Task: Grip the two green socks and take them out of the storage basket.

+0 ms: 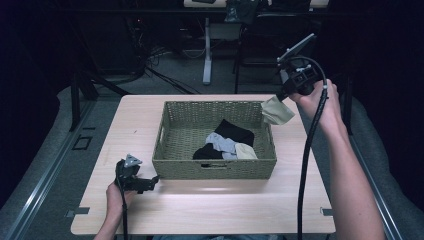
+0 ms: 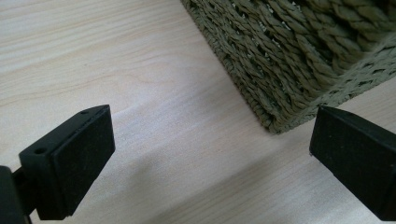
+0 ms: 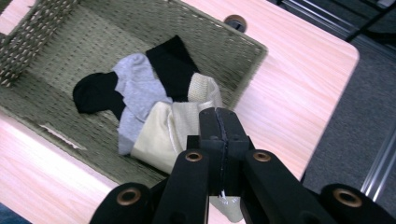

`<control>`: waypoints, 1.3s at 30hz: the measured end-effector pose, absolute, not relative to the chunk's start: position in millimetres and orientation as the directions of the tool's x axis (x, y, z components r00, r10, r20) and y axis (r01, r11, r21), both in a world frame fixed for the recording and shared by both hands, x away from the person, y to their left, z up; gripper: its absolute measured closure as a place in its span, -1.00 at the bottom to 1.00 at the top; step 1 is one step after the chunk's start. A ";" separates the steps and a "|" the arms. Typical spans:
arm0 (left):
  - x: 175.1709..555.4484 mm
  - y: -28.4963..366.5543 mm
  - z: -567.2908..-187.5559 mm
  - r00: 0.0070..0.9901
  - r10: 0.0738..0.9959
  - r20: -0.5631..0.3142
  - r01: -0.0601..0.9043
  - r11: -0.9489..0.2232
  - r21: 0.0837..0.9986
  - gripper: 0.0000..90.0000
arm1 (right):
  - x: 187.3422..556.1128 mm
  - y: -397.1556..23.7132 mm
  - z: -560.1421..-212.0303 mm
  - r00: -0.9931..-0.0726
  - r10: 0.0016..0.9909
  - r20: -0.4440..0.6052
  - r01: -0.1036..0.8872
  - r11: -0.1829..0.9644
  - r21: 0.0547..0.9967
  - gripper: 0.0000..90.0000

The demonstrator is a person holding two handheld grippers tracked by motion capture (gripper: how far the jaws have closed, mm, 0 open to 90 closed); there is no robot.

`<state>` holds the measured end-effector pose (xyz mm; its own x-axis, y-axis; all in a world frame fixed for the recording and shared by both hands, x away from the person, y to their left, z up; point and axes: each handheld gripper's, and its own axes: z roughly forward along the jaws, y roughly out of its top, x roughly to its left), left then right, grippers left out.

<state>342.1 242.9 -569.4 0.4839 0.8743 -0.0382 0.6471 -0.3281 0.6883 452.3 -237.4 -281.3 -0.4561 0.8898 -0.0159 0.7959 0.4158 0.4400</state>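
Right gripper [image 1: 283, 98] clamping a cream sock [image 1: 276, 111], lifting it clear of the wicker basket [image 1: 215, 169] — next, setting it down outside; left gripper [image 1: 150, 181] idling, jaws apart.

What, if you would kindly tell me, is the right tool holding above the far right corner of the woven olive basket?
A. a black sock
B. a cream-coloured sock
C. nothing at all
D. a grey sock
B: the right tool is shut on a cream-coloured sock that hangs over the far right corner of the woven olive basket, while the black sock and grey sock lie inside.
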 end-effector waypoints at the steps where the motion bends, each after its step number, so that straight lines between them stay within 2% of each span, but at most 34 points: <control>1: 342.2 242.8 -569.4 0.483 0.875 -0.038 0.647 -0.328 0.688 -1.00 | 450.8 -241.6 -280.5 -0.450 0.893 -0.013 0.798 0.408 0.444 1.00; 10: 342.1 242.7 -569.3 0.481 0.876 -0.038 0.647 -0.326 0.689 -1.00 | 445.4 -272.9 -287.3 -0.391 0.920 -0.009 0.826 0.355 0.437 1.00; 18: 342.4 242.8 -569.6 0.483 0.875 -0.037 0.648 -0.328 0.687 -1.00 | 446.0 -287.7 -312.3 -0.363 0.932 -0.002 0.853 0.333 0.401 1.00; 29: 342.5 242.5 -570.0 0.480 0.876 -0.038 0.651 -0.327 0.685 -1.00 | 444.0 -311.4 -365.5 -0.328 0.944 0.041 0.887 0.293 0.357 1.00; 39: 345.0 241.0 -570.6 0.489 0.872 -0.037 0.648 -0.335 0.684 -1.00 | 445.4 -319.0 -425.4 -0.308 0.948 0.085 0.920 0.274 0.279 1.00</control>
